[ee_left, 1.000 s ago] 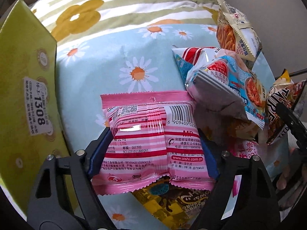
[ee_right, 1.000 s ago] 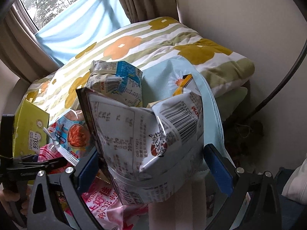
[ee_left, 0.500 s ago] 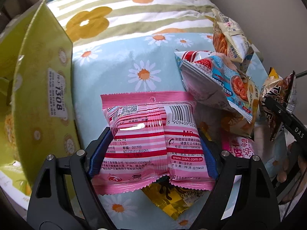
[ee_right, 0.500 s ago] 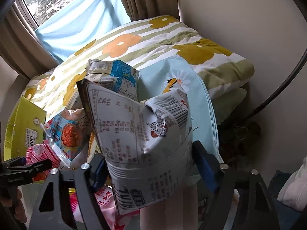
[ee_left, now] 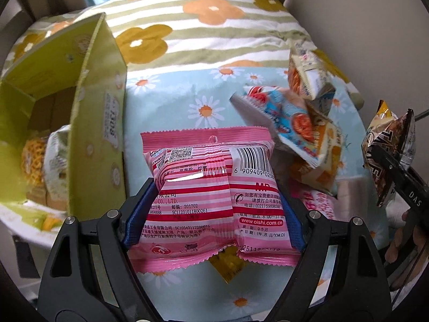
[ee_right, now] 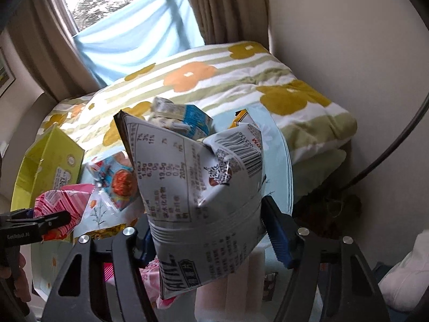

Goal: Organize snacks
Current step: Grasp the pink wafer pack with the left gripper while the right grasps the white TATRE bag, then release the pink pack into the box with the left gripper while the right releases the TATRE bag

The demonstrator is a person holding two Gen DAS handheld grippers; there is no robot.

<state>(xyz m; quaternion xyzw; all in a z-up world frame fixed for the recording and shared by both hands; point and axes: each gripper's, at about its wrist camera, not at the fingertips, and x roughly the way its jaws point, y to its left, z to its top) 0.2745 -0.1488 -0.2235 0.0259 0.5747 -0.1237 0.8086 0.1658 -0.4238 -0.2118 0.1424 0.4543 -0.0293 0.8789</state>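
Note:
My left gripper [ee_left: 214, 212] is shut on a pink striped snack packet [ee_left: 214, 187] and holds it above the daisy cloth, just right of an open green box [ee_left: 88, 102]. The box holds a snack bag [ee_left: 51, 161]. My right gripper [ee_right: 209, 230] is shut on a silver-backed snack bag [ee_right: 198, 196], lifted above the pile. The right gripper and its bag [ee_left: 386, 147] show at the right edge of the left wrist view. The pink packet [ee_right: 64, 201] and the green box [ee_right: 45, 161] show at the left of the right wrist view.
Several loose snack bags lie on the light blue daisy cloth [ee_left: 166, 112]: a blue and white one [ee_left: 289, 123], a cream one [ee_left: 308, 77], a yellow one [ee_left: 228, 265] under the pink packet. A flowered quilt [ee_right: 241, 80], curtains and wall stand behind.
My left gripper has pulled back and up with the pink packet, bringing the green box's open inside into view. My right gripper has closed tighter on the silver bag and lifted it.

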